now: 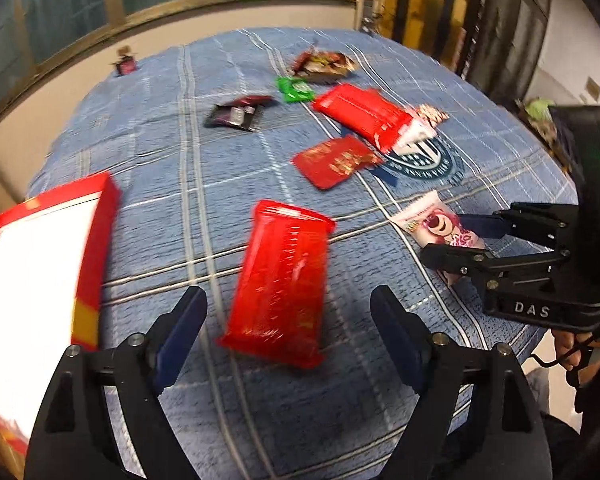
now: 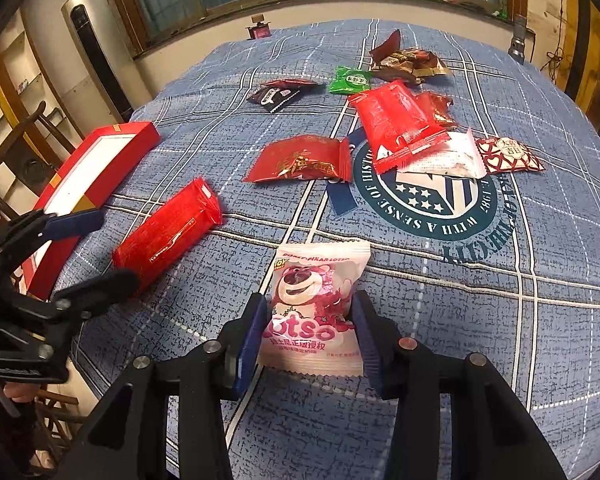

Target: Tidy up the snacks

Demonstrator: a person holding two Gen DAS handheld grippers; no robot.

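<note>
Right wrist view gives you the blue checked cloth (image 2: pixel 500 320) over the whole table, with its round dark emblem (image 2: pixel 424 196) as your landmark. Left of the emblem, at the cloth's edge, lies the red box (image 2: pixel 140 136) with its white inside showing. Between box and emblem lies a long red packet (image 2: pixel 168 236), and your left gripper (image 1: pixel 288 312) hangs over its near end with jaws wide apart, nothing pinched between them. On the emblem's far rim, a second big red packet (image 2: pixel 392 124) overlaps a white packet (image 2: pixel 448 164); a flat red pouch (image 2: pixel 300 160) sits just left of the emblem. On the near side of the emblem, your right gripper (image 2: pixel 310 332) is clamped narrow on the pink bear packet (image 2: pixel 316 280), pads pressing both its sides. Beyond the emblem lie a brown wrapper (image 2: pixel 408 64), a green sachet (image 2: pixel 350 80) and a black sachet (image 2: pixel 276 96).
</note>
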